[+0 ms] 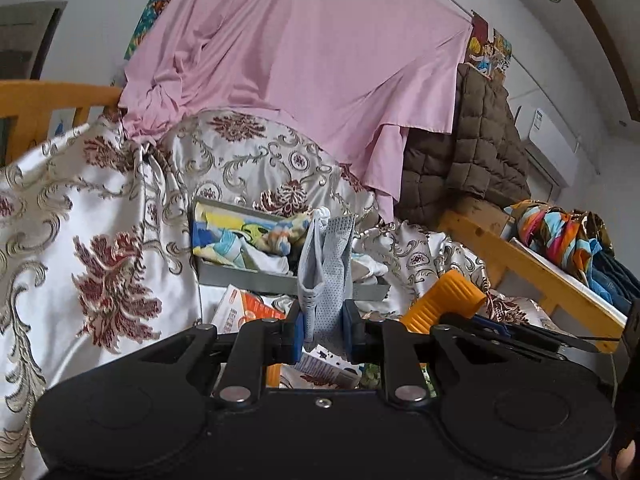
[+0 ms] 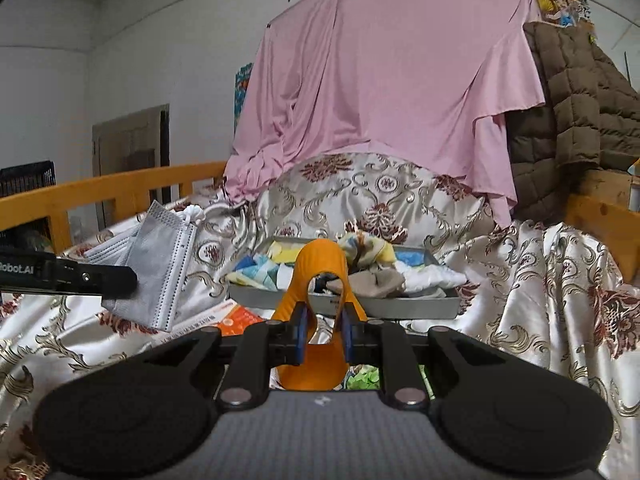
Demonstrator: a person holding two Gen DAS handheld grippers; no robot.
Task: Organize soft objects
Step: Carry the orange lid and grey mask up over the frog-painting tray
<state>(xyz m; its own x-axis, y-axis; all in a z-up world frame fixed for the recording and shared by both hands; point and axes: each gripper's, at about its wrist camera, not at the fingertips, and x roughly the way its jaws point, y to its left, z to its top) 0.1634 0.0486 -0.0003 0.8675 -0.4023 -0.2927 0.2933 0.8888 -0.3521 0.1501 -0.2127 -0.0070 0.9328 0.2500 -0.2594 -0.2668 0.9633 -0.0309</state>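
Two items mid-carry: left gripper clamped on a grey face mask, right gripper squeezing a bent orange rubbery piece, both just near of the grey tray of cloths; next, probably reaching over its rim and releasing

On the black arm of my left gripper, white lettering reads "Robot.AI". The print on the orange-and-white packet is too blurred to read.
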